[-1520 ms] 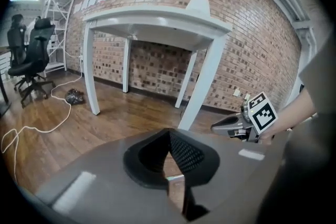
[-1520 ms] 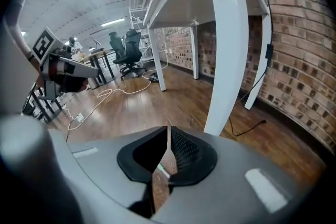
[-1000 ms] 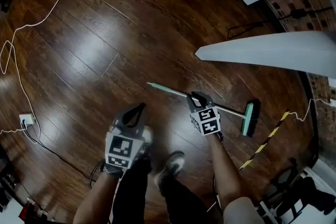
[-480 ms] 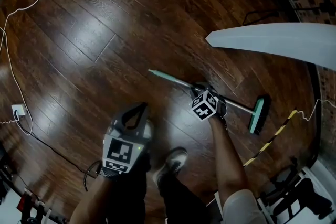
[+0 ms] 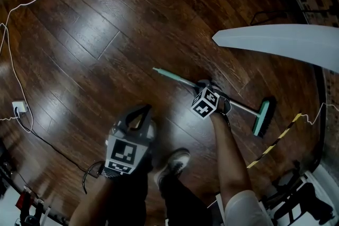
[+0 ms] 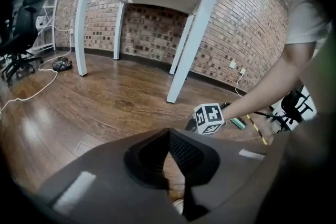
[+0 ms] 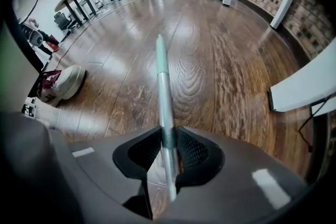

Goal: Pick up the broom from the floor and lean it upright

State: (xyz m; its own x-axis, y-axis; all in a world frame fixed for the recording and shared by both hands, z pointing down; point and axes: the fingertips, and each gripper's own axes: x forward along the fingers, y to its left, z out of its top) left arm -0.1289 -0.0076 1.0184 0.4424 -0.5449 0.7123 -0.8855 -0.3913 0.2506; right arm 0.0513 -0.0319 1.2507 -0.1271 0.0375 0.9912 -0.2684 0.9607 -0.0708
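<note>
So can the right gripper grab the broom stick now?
Probably yes. The right gripper sits over the broom handle on the floor. Its jaws have just been opening, the handle is between them, and nothing blocks it.

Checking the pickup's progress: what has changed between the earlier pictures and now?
The right tool came down over the broom, rolling as it went; its jaws have just been opening and now straddle the handle without pressing it. The left tool, shut and empty, kept its place. The broom still lies on the floor.
</note>
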